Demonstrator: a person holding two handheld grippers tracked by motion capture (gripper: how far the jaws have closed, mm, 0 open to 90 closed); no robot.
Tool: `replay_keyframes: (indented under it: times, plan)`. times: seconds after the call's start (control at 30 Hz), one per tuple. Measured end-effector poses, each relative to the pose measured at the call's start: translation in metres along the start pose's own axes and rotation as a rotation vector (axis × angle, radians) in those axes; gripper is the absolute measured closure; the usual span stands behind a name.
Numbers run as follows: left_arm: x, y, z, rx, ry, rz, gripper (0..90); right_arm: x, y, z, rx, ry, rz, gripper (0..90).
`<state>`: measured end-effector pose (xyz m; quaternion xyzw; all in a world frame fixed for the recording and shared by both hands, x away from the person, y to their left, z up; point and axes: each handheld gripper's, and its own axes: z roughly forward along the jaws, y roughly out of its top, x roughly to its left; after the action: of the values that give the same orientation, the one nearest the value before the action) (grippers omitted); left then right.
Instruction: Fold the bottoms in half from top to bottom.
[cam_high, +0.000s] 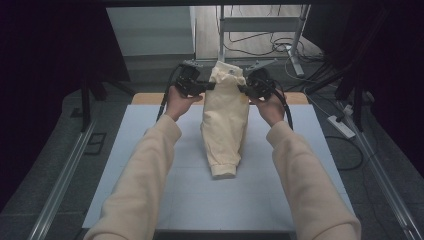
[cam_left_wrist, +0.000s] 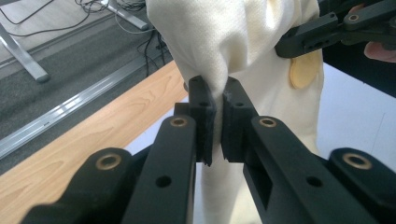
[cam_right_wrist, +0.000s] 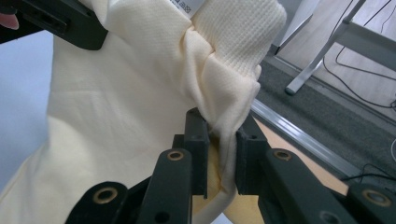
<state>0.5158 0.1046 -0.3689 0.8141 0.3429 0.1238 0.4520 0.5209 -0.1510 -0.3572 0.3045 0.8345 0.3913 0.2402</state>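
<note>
Fingers on both grippers were pinching cloth when I checked the high view: my left gripper and right gripper each held an upper edge of the cream garment, which hung between them above the far part of the white tabletop, its lower cuff resting on the surface.

From the left gripper view, the fingers were pressed together on a thin gather of the fabric, with the other gripper gripping the far edge.

From the right gripper view, the fingers clamped a thicker bunched fold near the ribbed band.

I judged the garment light, soft and limp, likely to sag and slip; the seamed, ribbed edges seemed the surest places to hold.
</note>
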Motion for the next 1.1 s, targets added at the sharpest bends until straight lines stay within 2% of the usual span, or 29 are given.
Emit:
replay_keyframes:
  times: [0.4,0.73,1.1]
  plan:
    - [0.001,-0.019,0.015,0.048,-0.009,-0.002,83.4,0.004,-0.026,0.014,0.01,0.015,0.002,77.4]
    - [0.001,-0.038,0.021,0.063,-0.022,-0.023,83.4,0.01,-0.039,0.024,0.04,0.033,0.005,77.3]
    - [0.001,-0.051,0.023,0.069,-0.038,-0.038,83.4,0.014,-0.049,0.029,0.056,0.068,0.016,77.3]
